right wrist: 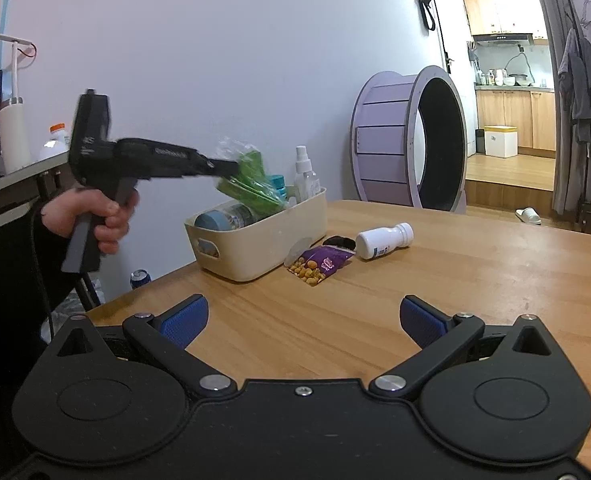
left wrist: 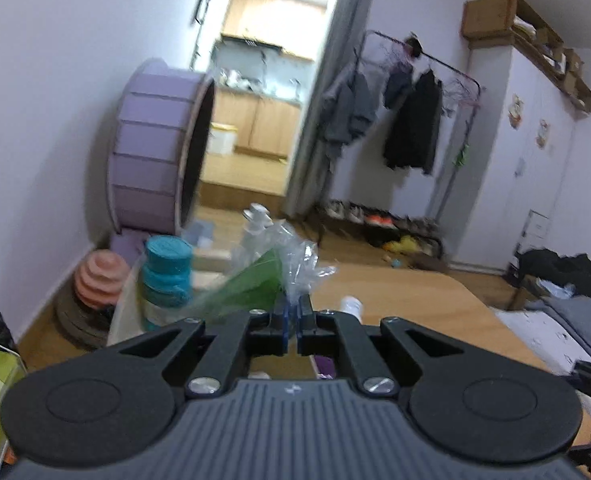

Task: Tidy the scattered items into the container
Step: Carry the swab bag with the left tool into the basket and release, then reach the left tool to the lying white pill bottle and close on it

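On a wooden tabletop (right wrist: 435, 280), the left tool (right wrist: 231, 168) clamps a green bag (right wrist: 251, 180) above the bin (right wrist: 255, 248) for dropping; beside the bin, the right tool (right wrist: 301, 322) waits wide open.

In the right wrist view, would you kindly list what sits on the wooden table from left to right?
Cream container → purple snack packet → white bottle lying on its side.

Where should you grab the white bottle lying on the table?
Grip the white bottle across the middle of its round body, coming from above. It lies on its side on the wooden table, cap pointing right, so the fingers can close on its two long sides.
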The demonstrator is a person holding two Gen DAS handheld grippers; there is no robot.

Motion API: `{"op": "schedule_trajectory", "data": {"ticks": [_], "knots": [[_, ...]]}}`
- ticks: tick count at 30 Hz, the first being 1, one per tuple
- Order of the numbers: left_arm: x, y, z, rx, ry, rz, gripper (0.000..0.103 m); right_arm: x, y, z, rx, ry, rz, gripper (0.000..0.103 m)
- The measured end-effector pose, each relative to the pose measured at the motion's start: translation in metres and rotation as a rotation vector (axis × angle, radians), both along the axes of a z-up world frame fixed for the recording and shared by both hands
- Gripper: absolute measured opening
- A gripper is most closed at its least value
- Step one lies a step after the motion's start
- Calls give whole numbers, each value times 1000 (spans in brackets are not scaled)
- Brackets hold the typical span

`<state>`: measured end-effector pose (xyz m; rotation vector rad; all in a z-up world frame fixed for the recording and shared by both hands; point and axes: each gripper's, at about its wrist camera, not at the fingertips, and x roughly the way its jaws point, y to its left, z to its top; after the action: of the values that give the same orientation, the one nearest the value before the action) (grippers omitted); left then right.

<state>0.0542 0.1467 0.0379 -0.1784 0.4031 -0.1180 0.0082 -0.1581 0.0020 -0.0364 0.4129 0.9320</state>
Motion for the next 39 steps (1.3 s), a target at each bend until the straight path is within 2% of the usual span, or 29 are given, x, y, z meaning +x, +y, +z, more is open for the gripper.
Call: {"op": "schedule_trajectory", "data": {"ticks": [4, 9, 11, 13, 15, 16, 17, 20, 21, 23, 25, 27, 32, 37, 39], "knots": [[5, -5, -5, 63, 122, -21, 7, -1, 1, 0, -7, -1, 4, 103], [3, -12, 4, 104, 217, 19, 11, -1, 1, 0, -9, 4, 4, 103], [-8, -17, 17, 142, 197, 12, 19, -2, 1, 1, -8, 2, 7, 103], [-22, -22, 28, 184, 172, -8, 47, -2, 1, 2, -7, 0, 10, 103], [-35, -28, 35, 218, 112, -20, 62, -2, 1, 2, -6, 1, 11, 103], [-41, -31, 41, 225, 83, -26, 66, -2, 1, 2, -6, 2, 11, 103], [-44, -32, 44, 218, 59, -33, 67, -1, 1, 2, -7, 3, 11, 103], [-47, -26, 45, 151, -9, -39, 67, -1, 2, 1, -9, 5, 10, 103], [-43, -24, 42, 130, -6, -26, 64, -1, 2, 1, -8, 6, 12, 103], [-33, -16, 31, 115, 13, 16, 52, -2, 2, 1, -11, 5, 13, 103], [-22, -10, 18, 100, 50, 33, 21, -2, 2, 0, -12, 5, 13, 103], [-15, -6, 12, 88, 78, 37, 12, -2, 2, 0, -12, 6, 12, 103], [1, -10, -5, 127, 188, 29, 11, -2, 1, 0, -12, 8, 9, 103], [11, -22, -25, 262, 260, 60, 11, -1, 1, 0, -12, 10, 7, 103], [10, -20, -25, 273, 271, 63, 11, -1, 1, 0, -12, 11, 6, 103]]}}
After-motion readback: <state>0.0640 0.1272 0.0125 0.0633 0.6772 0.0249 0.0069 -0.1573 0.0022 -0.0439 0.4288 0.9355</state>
